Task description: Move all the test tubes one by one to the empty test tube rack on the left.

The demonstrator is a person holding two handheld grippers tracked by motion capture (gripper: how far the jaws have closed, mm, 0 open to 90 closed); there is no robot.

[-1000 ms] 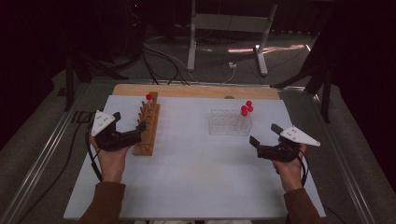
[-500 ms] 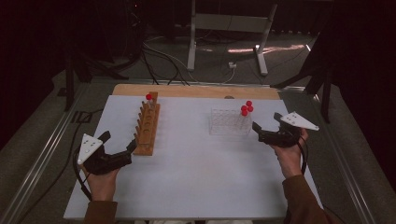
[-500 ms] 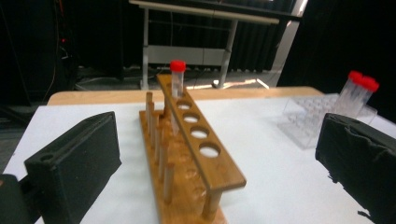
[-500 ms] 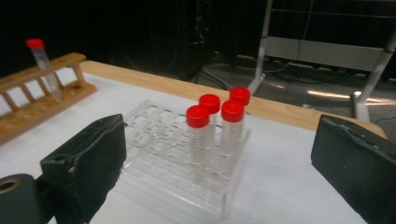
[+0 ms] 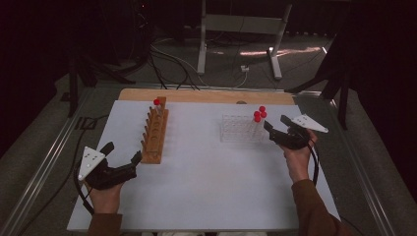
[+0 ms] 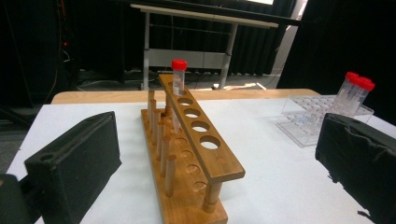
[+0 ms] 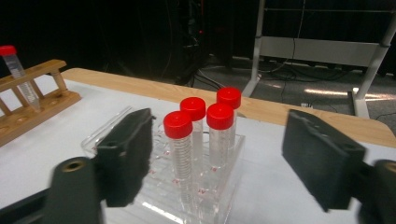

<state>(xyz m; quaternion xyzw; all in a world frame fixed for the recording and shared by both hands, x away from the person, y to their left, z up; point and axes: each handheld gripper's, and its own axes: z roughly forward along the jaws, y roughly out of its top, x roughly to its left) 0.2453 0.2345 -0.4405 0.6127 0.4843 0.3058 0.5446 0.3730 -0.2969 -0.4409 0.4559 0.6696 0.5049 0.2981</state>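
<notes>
A wooden tube rack stands left of centre, with one red-capped tube in its far hole. My left gripper is open and empty just off the rack's near end; in the left gripper view the wooden rack runs away between its jaws. A clear plastic rack right of centre holds several red-capped tubes at its right end. My right gripper is open close to those tubes. In the right gripper view the tubes stand between its spread jaws, untouched.
The racks stand on a white table top with a wooden strip along its far edge. Metal rails run down both sides. Beyond the table are a dark floor, cables and a metal stand.
My left gripper has drawn back from beside the wooden rack toward the near left of the table. My right gripper has moved forward and left, up to the tubes in the clear rack.
</notes>
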